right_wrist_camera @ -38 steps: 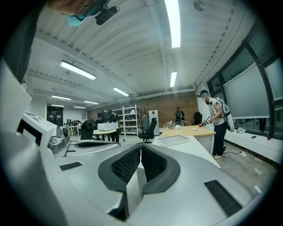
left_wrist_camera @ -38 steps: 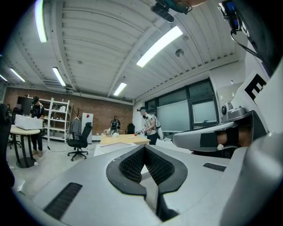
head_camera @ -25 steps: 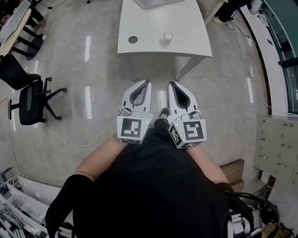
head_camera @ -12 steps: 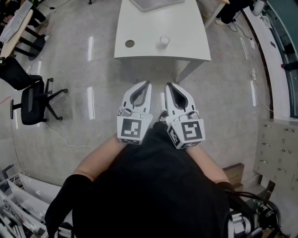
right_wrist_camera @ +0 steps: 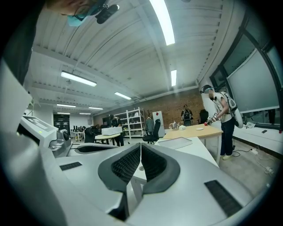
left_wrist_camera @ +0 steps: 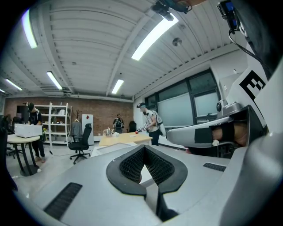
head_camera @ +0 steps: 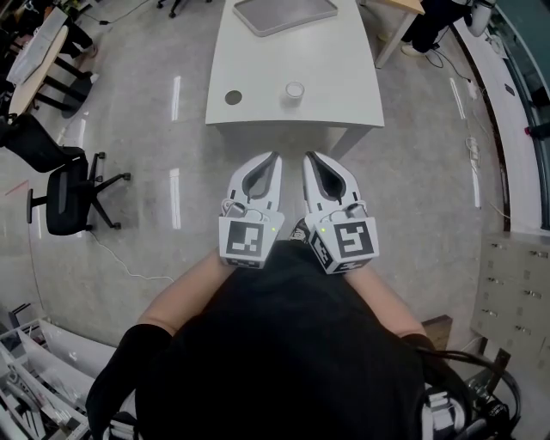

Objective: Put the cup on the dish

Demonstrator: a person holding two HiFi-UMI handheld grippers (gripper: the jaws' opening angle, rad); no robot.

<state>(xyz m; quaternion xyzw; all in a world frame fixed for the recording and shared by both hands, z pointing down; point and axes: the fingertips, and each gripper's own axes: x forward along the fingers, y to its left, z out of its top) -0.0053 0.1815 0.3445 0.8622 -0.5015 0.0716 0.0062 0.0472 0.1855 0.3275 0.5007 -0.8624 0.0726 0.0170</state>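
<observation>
A small white cup (head_camera: 295, 90) stands near the front edge of a white table (head_camera: 335, 60) in the head view. A small dark round dish (head_camera: 234, 97) lies to its left, apart from it. My left gripper (head_camera: 274, 156) and right gripper (head_camera: 308, 156) are held side by side in front of my body, above the floor and short of the table. Both point toward the table. In the left gripper view the left gripper (left_wrist_camera: 143, 148) has its jaw tips together with nothing held. The right gripper (right_wrist_camera: 140, 145) is shut and empty too.
A grey tray (head_camera: 285, 13) lies at the table's far end. A black office chair (head_camera: 73, 193) stands on the floor to the left, with a cable beside it. Drawer cabinets (head_camera: 516, 296) line the right wall. A person (right_wrist_camera: 221, 117) stands at a wooden table farther back.
The table, cup and dish have shifted down and left in the head view, and the tray has come into sight. Both grippers stay shut, side by side.
</observation>
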